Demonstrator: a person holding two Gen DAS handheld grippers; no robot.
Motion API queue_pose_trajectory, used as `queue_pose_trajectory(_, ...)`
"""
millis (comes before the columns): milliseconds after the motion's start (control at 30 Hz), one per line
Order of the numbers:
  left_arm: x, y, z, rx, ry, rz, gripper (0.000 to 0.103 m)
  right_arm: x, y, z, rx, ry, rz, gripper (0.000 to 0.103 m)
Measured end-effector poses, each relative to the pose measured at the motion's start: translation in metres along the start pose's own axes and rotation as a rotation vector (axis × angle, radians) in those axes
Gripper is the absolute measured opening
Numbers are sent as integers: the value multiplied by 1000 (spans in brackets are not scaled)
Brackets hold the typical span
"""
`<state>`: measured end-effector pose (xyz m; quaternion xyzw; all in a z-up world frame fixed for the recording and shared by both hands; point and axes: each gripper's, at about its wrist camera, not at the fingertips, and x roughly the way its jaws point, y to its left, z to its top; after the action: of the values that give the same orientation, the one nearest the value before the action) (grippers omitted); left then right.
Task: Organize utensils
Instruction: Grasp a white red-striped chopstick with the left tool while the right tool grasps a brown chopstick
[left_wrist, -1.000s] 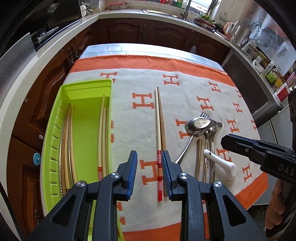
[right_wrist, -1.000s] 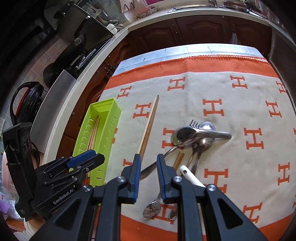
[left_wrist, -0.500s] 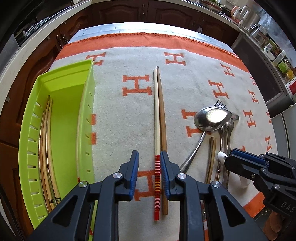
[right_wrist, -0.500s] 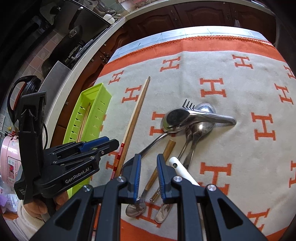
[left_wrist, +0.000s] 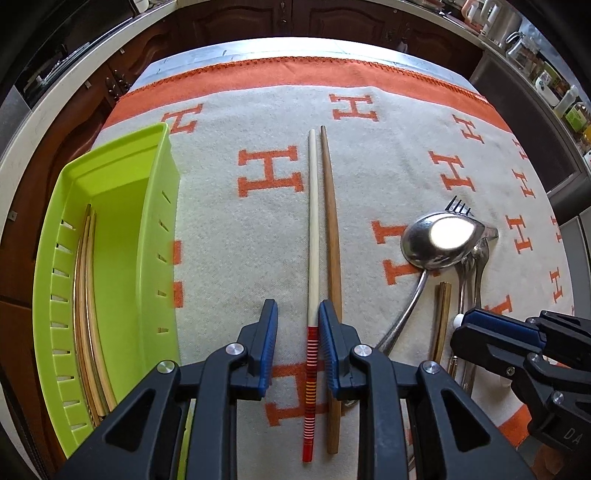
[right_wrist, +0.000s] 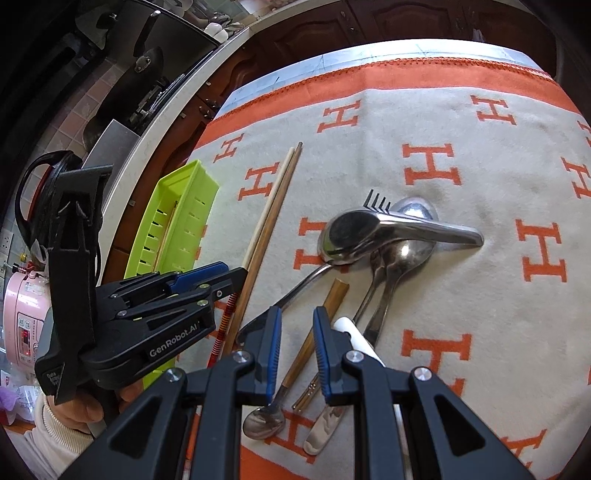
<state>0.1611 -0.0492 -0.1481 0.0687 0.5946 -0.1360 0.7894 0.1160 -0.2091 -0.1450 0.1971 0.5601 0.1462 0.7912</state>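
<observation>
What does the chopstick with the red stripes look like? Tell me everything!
The striped chopstick is a long, thin stick, pale cream like light wood or bamboo, with a red end banded in white and yellow stripes. It lies flat on the orange-and-cream cloth, striped end toward the camera, right beside a plain brown chopstick. The open left gripper straddles its striped part; its blue fingers do not seem to pinch it yet.

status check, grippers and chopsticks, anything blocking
Left gripper open, astride the striped chopstick. Right gripper open over the cutlery pile. Brown chopstick lies tight alongside, partly under one finger. Green tray already holds chopsticks.
</observation>
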Motion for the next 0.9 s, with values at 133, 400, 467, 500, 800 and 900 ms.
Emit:
queue_pose_trajectory(133, 2, -4, 4, 12, -17, 13, 21, 5, -1, 1, 4, 9, 0, 18)
queue_pose_trajectory(400, 4, -10, 6, 22, -41, -16, 4, 10, -2, 2, 13, 19, -2, 18)
queue_pose_trajectory(467, 3, -7, 5, 10, -45, -27, 4, 12, -1, 2, 11, 22, -5, 18)
queue_pose_trajectory(500, 3, -6, 5, 2, -45, -33, 3, 12, 0, 2, 10, 22, -6, 18)
queue_pose_trajectory(800, -41, 16, -3, -60, -134, -55, 3, 20, 16, 10, -13, 6, -19, 18)
queue_pose_trajectory(900, -59, 29, -7, -81, -166, -51, 4, 27, 25, 14, -27, -7, -27, 24)
